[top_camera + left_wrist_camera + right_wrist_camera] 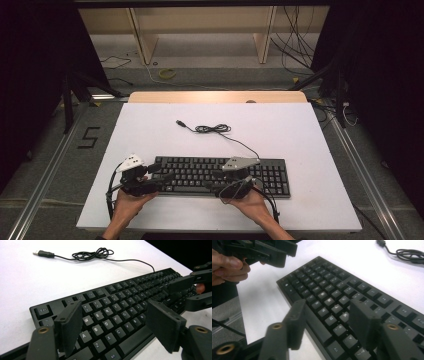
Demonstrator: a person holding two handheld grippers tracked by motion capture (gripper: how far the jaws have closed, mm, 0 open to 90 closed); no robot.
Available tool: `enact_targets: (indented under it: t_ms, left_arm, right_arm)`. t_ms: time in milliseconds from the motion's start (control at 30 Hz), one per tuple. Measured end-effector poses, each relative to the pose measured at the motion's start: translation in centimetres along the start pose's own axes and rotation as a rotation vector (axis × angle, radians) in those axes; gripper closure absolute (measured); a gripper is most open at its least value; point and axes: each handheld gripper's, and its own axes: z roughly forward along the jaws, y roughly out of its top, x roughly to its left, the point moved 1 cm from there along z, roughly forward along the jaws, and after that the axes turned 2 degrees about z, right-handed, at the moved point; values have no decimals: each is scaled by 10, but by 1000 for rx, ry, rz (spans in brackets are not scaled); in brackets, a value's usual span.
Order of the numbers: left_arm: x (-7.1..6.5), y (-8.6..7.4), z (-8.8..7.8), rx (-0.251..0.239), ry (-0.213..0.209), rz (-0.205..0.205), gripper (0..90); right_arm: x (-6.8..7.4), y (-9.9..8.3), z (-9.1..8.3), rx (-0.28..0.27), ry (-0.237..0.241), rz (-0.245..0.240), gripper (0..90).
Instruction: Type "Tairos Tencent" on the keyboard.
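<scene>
A black keyboard (pixel 220 175) (pixel 120 302) (pixel 324 287) lies near the front of the white table top (pixel 280 135). Its thin black cable (pixel 212 129) (pixel 92 253) (pixel 412 252) is coiled behind it and ends in a loose USB plug (pixel 180 122) (pixel 43 253). My left gripper (pixel 161 171) (pixel 113 312) hovers open over the keyboard's left end, nothing between its pads. My right gripper (pixel 214 179) (pixel 328 310) hovers open over the middle keys, pointing left, with no key pressed between its pads. Each gripper view shows the other gripper farther off.
The table's far edge is a wooden strip (pixel 217 96). Bare white surface lies behind and to the right of the keyboard. On the floor beyond are loose cables (pixel 295 45), a yellow coil (pixel 167 73) and a wooden shelf frame (pixel 145 40). Metal rails (pixel 45 175) flank the table.
</scene>
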Motion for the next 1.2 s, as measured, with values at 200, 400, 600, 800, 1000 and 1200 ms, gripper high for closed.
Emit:
enact_targets:
  t_ms: [200, 400, 600, 800, 1000, 1200]
  left_arm:
    - [-1, -3, -3, -2, -8, 8, 273]
    - [-1, -6, -6, -16, -11, 14, 256]
    - [-3, -7, -8, -22, -13, 13, 256]
    - [-6, -9, -9, -21, -19, 23, 256]
    - [-8, -10, -10, -23, -22, 27, 256]
    - [-11, -12, -10, -16, -24, 40, 255]
  right_arm:
    - [5, -2, 8, 28, 11, -21, 650]
    - [8, -3, 16, 54, 16, -39, 768]
    - [9, -5, 22, 78, 12, -46, 876]
    - [9, -6, 28, 96, 7, -51, 900]
    - [10, -8, 34, 112, 6, -54, 900]
    - [10, -8, 38, 122, 4, -56, 900]
